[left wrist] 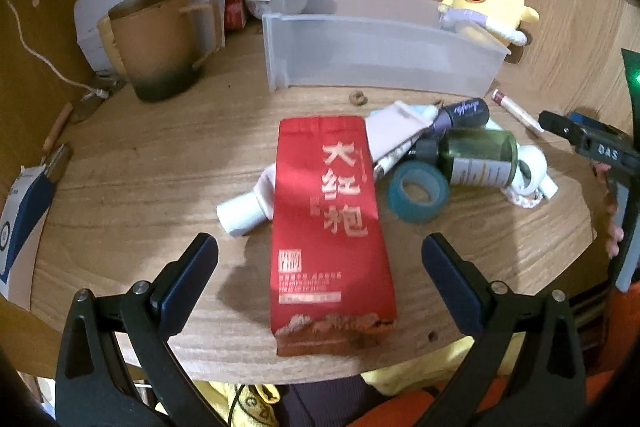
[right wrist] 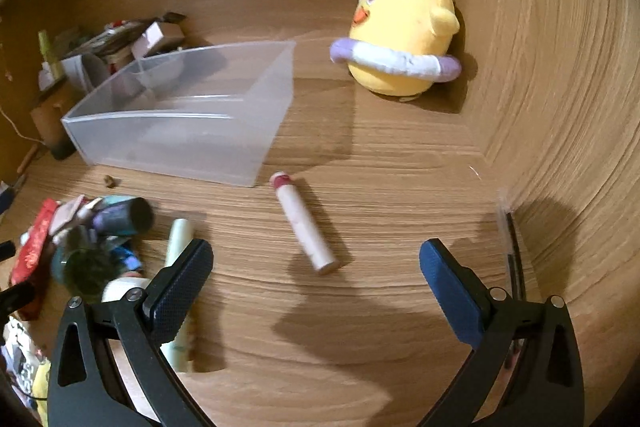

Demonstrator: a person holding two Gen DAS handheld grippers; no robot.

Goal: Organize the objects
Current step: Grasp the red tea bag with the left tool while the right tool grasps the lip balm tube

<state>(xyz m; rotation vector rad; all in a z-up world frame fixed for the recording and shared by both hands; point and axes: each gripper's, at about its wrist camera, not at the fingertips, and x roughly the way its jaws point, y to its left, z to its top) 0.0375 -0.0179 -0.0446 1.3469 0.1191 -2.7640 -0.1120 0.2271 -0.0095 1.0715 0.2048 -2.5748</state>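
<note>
A red foil packet (left wrist: 330, 227) with white characters lies flat on the wooden desk, its near end between the fingers of my open left gripper (left wrist: 320, 259). Behind it lie a white tube (left wrist: 248, 209), a teal tape roll (left wrist: 418, 193), a green bottle (left wrist: 478, 159) and a dark purple tube (left wrist: 466, 111). A clear plastic bin (left wrist: 380, 57) stands empty behind them. My right gripper (right wrist: 316, 279) is open above the desk, just short of a cream lipstick tube (right wrist: 306, 227) with a pink end. The bin (right wrist: 180, 143) sits to that gripper's far left.
A yellow plush chick (right wrist: 404, 27) with bunny ears stands in the back right corner. A brown lidded mug (left wrist: 158, 39), papers and small boxes crowd the back left. A thin black pen (right wrist: 514, 247) lies along the right wall. The other gripper (left wrist: 588, 143) shows at the right.
</note>
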